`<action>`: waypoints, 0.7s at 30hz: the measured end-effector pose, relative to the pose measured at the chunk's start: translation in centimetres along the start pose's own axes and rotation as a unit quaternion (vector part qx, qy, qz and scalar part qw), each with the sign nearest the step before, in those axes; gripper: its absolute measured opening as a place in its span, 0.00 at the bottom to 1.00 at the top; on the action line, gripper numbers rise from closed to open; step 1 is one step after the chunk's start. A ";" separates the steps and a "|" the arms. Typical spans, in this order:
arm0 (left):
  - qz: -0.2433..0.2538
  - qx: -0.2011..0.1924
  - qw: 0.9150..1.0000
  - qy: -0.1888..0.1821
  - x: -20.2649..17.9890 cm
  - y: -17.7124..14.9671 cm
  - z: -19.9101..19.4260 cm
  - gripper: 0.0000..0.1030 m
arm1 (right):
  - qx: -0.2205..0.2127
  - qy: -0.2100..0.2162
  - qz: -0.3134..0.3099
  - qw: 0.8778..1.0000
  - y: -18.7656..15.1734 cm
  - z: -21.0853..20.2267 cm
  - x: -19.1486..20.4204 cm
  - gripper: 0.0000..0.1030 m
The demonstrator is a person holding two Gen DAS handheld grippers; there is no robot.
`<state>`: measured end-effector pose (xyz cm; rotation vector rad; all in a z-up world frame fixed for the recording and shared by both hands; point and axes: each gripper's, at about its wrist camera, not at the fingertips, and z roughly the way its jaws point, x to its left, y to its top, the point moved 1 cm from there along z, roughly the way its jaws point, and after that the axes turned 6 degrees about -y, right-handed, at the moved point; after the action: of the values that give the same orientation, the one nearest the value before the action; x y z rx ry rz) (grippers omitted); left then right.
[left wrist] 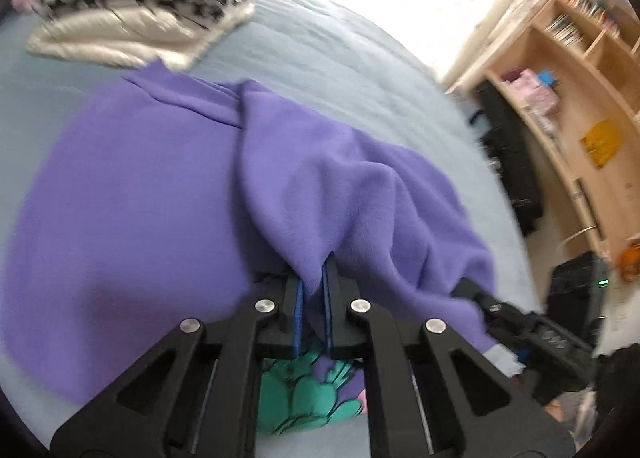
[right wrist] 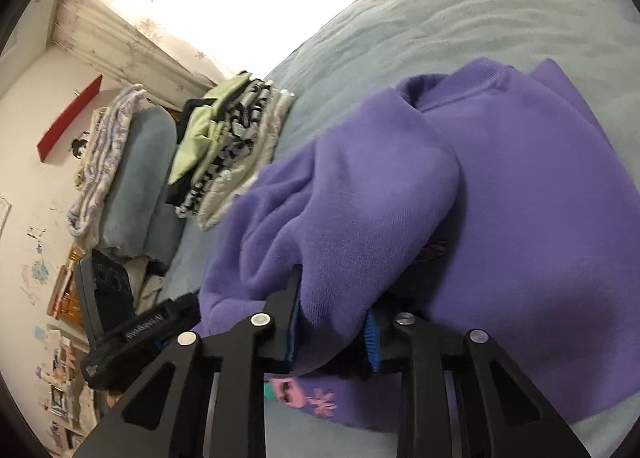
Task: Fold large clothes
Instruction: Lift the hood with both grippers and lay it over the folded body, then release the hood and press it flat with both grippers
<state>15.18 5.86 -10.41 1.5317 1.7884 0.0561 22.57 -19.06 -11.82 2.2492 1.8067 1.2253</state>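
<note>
A large purple sweatshirt [left wrist: 132, 194] lies spread on the blue-grey bed [left wrist: 320, 50], with a green and pink print showing at its near edge. My left gripper [left wrist: 314, 278] is shut on a lifted fold of the purple fabric, pinched between its blue pads. In the right wrist view, my right gripper [right wrist: 332, 318] is shut on a thicker bunch of the same sweatshirt [right wrist: 540, 218], the cloth draping over its fingers. The right gripper also shows in the left wrist view at the right edge of the sweatshirt. The fingertips of both are hidden by cloth.
A stack of folded clothes [left wrist: 132, 6] sits at the far side of the bed [right wrist: 460, 10], near pillows and bedding [right wrist: 120, 178]. A wooden shelf unit [left wrist: 568, 90] and dark bags [left wrist: 512, 162] stand beyond the bed's right edge. A bright window lies behind.
</note>
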 end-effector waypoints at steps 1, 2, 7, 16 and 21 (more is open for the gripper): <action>0.004 0.006 1.000 0.017 0.2 0.0 -0.3 0.05 | 0.004 -0.003 0.000 1.000 -0.1 -0.1 0.2 0.23; 0.006 0.018 0.999 0.040 0.3 -0.1 -0.5 0.05 | 0.015 -0.018 0.007 1.000 -0.5 0.4 0.1 0.23; 0.002 0.076 0.992 0.100 2.6 -1.9 1.3 0.08 | 0.032 -0.084 0.016 0.996 -3.7 2.8 -1.5 0.22; 0.058 0.042 0.990 0.118 0.4 -3.4 0.0 0.22 | 0.020 -0.096 -0.005 0.995 -3.9 -0.5 -1.0 0.36; 0.047 -0.005 0.990 0.133 0.3 -3.8 -3.6 0.39 | -0.044 -0.130 -0.082 0.987 -5.0 -4.8 1.5 0.43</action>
<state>9.96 6.61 -9.88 1.6648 1.9142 0.3287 15.77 -18.23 -9.98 2.0550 1.7602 0.9156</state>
